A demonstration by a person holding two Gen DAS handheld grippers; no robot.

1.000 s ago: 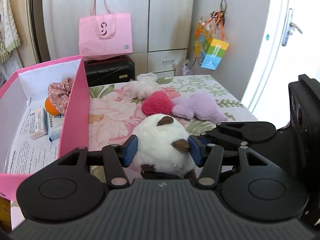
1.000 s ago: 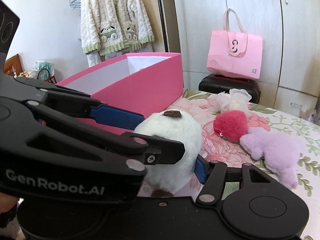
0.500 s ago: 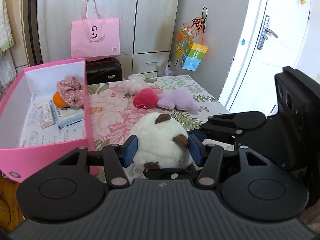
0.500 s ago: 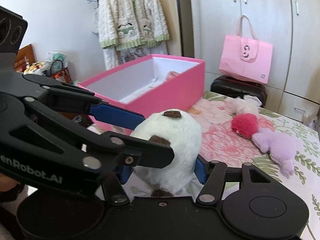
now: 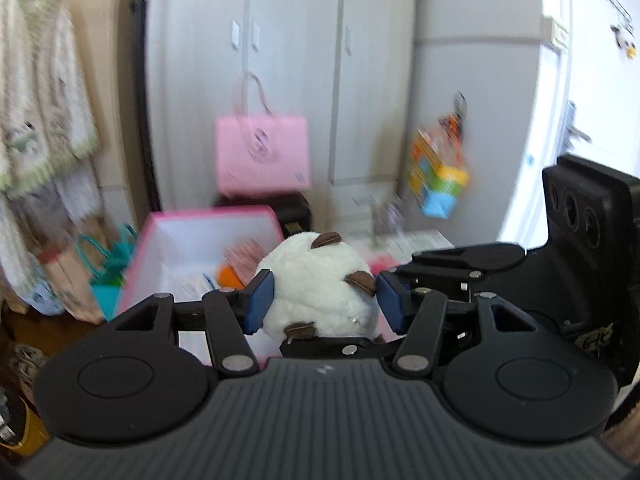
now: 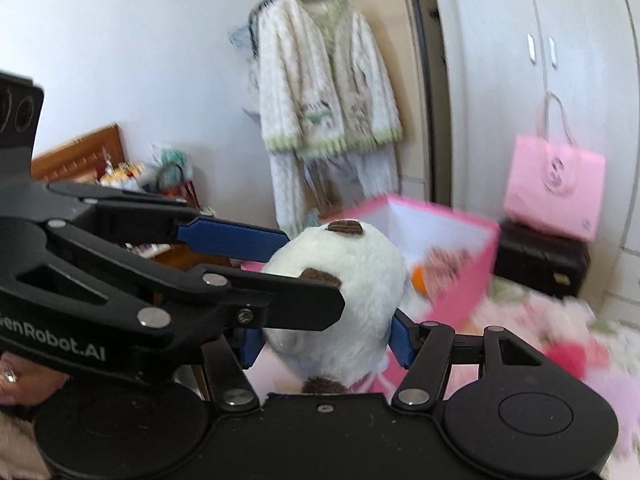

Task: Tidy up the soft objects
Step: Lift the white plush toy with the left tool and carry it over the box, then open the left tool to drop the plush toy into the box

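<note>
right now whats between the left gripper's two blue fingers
The white plush toy, pinched between the left gripper's fingers; the left wrist view shows it.

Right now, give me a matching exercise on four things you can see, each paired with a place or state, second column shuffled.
Things:
1. white plush toy
2. pink tote bag
3. fleece cardigan
4. orange ball

Places or states:
A. hanging from a rail
B. inside the pink box
C. on the black suitcase
D. clamped between both grippers, left gripper and right gripper

Pairs: 1-D, 2-C, 3-A, 4-B
</note>
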